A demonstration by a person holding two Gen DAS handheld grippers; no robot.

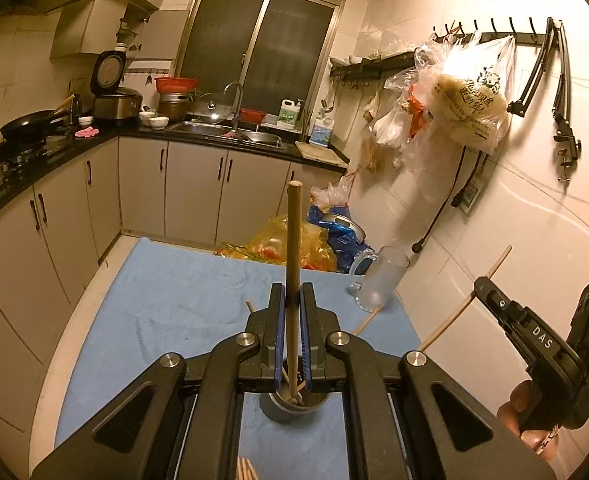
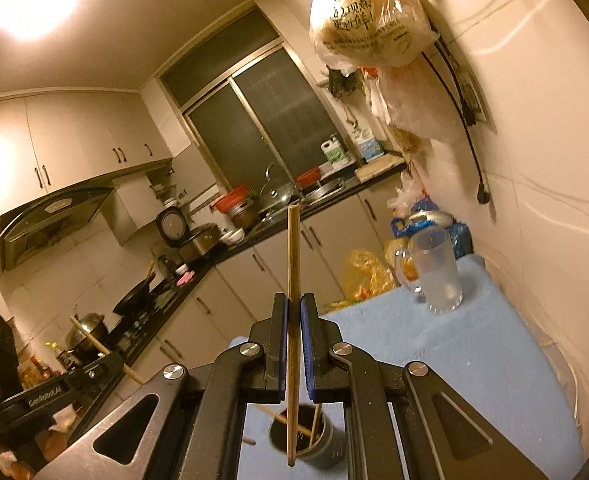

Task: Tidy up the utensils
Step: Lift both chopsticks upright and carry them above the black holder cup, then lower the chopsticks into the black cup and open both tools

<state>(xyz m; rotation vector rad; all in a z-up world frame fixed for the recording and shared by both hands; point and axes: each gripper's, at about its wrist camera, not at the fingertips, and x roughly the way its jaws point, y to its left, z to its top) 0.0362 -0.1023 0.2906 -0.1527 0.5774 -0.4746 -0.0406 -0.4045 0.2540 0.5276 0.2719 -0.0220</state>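
Note:
My left gripper (image 1: 293, 296) is shut on a wooden chopstick (image 1: 293, 248) whose lower end reaches into a grey holder cup (image 1: 294, 406) on the blue cloth (image 1: 182, 304). My right gripper (image 2: 293, 308) is shut on another wooden chopstick (image 2: 293, 280), held upright over the same grey cup (image 2: 306, 440), which holds a few chopsticks. The right gripper also shows at the right of the left wrist view (image 1: 479, 286) with its chopstick (image 1: 454, 314). The left gripper shows at the lower left of the right wrist view (image 2: 110, 364). A loose chopstick (image 1: 368, 320) lies on the cloth.
A clear glass mug (image 1: 378, 280) stands at the cloth's far right corner, also in the right wrist view (image 2: 438, 272). Plastic bags (image 1: 294, 244) sit on the floor beyond the table. A tiled wall (image 1: 534, 220) with hanging bags runs along the right. Kitchen counters lie left and behind.

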